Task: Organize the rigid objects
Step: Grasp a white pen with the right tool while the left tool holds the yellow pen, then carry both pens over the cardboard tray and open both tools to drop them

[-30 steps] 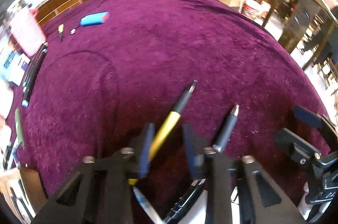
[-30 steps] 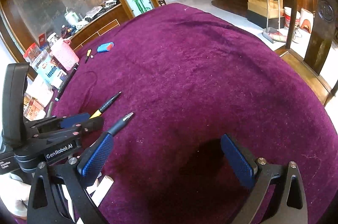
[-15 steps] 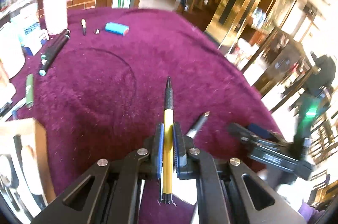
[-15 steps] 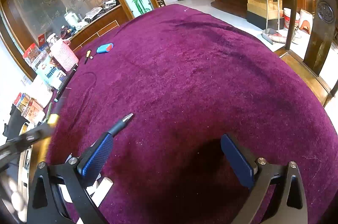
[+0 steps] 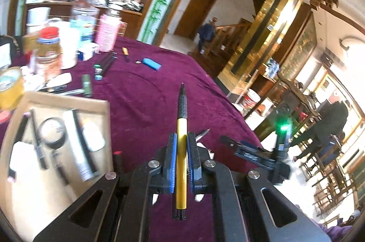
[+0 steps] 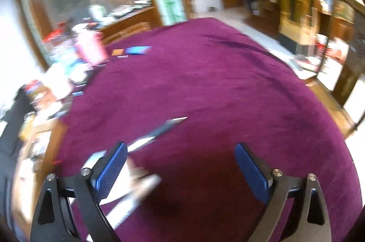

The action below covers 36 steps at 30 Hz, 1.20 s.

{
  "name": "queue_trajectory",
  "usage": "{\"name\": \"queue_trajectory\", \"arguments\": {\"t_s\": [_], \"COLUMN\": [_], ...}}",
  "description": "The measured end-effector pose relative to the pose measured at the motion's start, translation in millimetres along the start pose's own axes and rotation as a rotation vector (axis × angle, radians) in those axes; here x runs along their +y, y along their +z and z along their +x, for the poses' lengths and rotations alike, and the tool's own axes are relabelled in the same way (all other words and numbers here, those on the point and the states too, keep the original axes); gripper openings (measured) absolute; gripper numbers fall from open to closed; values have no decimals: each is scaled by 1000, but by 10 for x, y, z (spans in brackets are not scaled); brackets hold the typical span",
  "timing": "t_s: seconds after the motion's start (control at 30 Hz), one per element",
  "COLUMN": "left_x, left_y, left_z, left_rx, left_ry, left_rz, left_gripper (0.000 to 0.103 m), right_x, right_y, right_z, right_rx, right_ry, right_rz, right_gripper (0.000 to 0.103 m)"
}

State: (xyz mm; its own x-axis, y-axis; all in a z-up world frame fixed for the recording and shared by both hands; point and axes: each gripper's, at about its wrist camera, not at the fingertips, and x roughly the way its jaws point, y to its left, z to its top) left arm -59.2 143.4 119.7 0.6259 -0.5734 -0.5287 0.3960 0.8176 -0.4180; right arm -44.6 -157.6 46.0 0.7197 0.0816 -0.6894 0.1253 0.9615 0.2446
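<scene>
Left wrist view shows the left hand-held gripper (image 5: pixel 181 164) closed tight on a yellow pen (image 5: pixel 181 150), tip toward 12 o'clock, above the purple surface (image 5: pixel 141 91). A box (image 5: pixel 103 105) lies at 9 o'clock. The right hand-held gripper (image 6: pixel 180 169) stands wide open, empty; a dark pen (image 6: pixel 159 131) lies at its 11 o'clock.

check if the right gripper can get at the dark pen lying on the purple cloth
Probably yes: the right gripper is open and empty, and the dark pen lies just ahead on the purple cloth with nothing between.
</scene>
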Motion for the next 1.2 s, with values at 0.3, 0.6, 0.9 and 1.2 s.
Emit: {"name": "queue_trajectory", "arguments": {"t_s": [0.3, 0.6, 0.9, 1.2], "left_x": [489, 961, 1257, 1560], "left_y": [-411, -661, -844, -951], "left_z": [-550, -869, -944, -721], "left_rx": [-62, -96, -92, 8], "left_ry": [53, 78, 134, 197], "left_rz": [-87, -178, -249, -360], "left_gripper": [8, 8, 8, 8], "right_x": [1250, 1540, 1385, 1471], "right_y": [-294, -432, -456, -373], "right_z": [285, 622, 495, 168], "right_rx": [271, 255, 206, 210], "right_ry": [267, -15, 94, 341], "right_rz": [-183, -273, -198, -115], "right_gripper": [68, 35, 8, 8]}}
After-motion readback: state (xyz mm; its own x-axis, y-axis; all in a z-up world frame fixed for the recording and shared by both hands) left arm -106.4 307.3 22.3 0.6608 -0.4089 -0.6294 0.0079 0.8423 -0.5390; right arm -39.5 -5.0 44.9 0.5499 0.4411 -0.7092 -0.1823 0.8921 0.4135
